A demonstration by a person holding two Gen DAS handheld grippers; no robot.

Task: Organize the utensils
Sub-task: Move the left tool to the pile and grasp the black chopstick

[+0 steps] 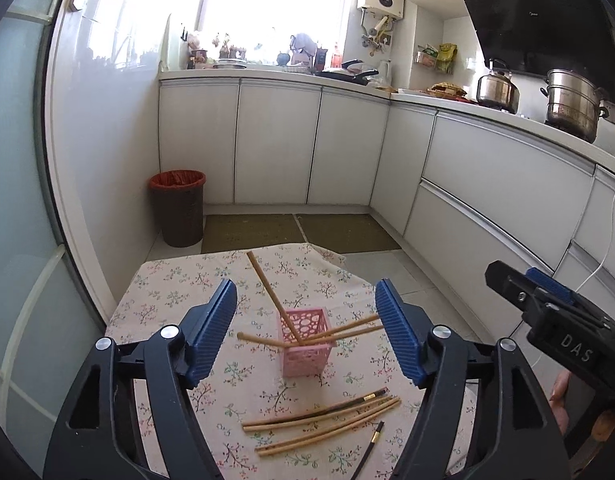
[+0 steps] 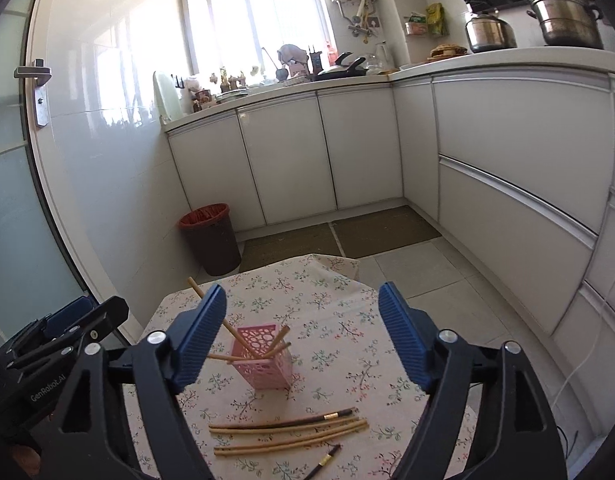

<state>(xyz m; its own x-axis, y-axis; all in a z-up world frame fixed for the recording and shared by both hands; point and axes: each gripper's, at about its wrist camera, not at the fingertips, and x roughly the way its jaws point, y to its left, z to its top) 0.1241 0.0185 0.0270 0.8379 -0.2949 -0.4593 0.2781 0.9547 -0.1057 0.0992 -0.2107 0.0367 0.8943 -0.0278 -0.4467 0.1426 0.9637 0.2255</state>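
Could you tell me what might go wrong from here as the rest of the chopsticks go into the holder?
The pink holder is light and its chopsticks lean far out, so a nudge from either open gripper might tip it. The loose chopsticks lie close together on the tablecloth, so one pinch may catch several. The dark chopstick near the table's front edge could get knocked off.
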